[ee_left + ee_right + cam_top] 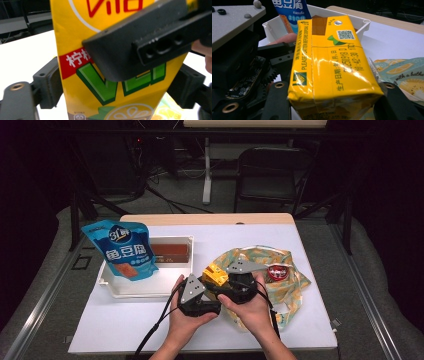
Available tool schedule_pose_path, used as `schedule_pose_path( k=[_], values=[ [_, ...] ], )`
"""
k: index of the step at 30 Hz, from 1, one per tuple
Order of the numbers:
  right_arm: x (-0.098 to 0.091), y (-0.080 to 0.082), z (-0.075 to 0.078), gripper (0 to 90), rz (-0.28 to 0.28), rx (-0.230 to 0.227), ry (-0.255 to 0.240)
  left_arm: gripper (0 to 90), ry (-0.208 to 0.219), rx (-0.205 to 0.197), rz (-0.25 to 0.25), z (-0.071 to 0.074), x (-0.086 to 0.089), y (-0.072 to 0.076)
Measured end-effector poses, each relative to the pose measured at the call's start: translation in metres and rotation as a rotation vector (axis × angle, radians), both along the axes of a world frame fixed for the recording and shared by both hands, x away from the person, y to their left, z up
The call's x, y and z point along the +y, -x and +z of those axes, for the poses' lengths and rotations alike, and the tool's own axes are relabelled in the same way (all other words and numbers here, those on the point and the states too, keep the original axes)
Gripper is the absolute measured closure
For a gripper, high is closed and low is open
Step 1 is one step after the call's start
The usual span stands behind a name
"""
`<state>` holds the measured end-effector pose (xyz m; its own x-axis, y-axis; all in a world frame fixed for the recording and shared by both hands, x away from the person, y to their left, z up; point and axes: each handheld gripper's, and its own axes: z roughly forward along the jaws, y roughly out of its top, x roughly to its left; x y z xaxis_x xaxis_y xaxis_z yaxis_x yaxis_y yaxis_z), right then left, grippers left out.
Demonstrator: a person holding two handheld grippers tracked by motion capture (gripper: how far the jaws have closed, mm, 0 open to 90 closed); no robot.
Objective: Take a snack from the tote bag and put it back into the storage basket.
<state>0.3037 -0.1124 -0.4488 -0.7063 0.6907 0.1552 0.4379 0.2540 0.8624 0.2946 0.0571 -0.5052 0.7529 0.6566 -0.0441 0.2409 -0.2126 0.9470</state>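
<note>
Here a yellow drink carton (pixel 215 273), a smooth box-shaped pack with glossy printed faces and folded, creased seams, sits between the two grippers above the white table (pixel 310 285), just in front of a patterned cloth bag (pixel 287 290). In the right gripper view the carton (pixel 332 67) lies lengthwise between that gripper's own black jaws, one at each lower side of the pack and hard against it, so the right gripper (pixel 241 281) is clamped about half open across the carton's width; a foil-covered straw hole and a small printed code square show on the far end. In the left gripper view the carton's broad front (pixel 110 82), with red, green and white lettering, stands between the left gripper's (pixel 196 296) wide-spread jaws; a gap shows beside each jaw, so they flank the pack without pressing on it. A matte black jaw of the other gripper crosses the front of the carton there. On the table's left stands a shallow white plastic tray (pixel 131 287) with a rounded rim, and a shiny blue snack pouch (pixel 122 249) leans upright in it. The cloth bag is soft and rumpled, printed with fruit slices, and a small round red tin (pixel 276 271) rests on it, just right of the grippers.
</note>
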Motion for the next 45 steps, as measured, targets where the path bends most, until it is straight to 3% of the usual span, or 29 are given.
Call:
schedule_pose_path(
  k=[7,20,24,25,27,31,45],
  values=[
    [0.003,0.001,-0.001,50.2,-0.003,-0.001,0.001,16.8,0.003,0.019,0.004,-0.002,-0.001,-0.001],
    [0.004,0.002,-0.002,49.0,-0.004,0.004,-0.004,26.3,0.0,0.003,0.032,-0.002,0.002,0.002],
    [0.004,0.002,0.0,47.2,0.001,-0.003,-0.029,27.7,0.003,-0.009,0.042,0.001,0.003,0.003],
    [0.003,0.001,0.001,40.2,0.014,-0.004,-0.063,27.8,-0.003,-0.004,0.052,0.001,0.004,0.002],
    [-0.001,0.0,0.005,32.1,0.024,-0.005,-0.077,28.0,-0.001,0.005,0.061,-0.001,0.007,0.0],
    [-0.004,0.001,0.01,24.4,0.043,-0.012,-0.095,28.1,0.012,0.009,0.078,-0.001,0.013,-0.001],
    [-0.015,0.008,0.023,22.8,0.05,-0.065,-0.156,27.9,0.036,-0.007,0.17,0.003,0.04,-0.007]
  ],
)
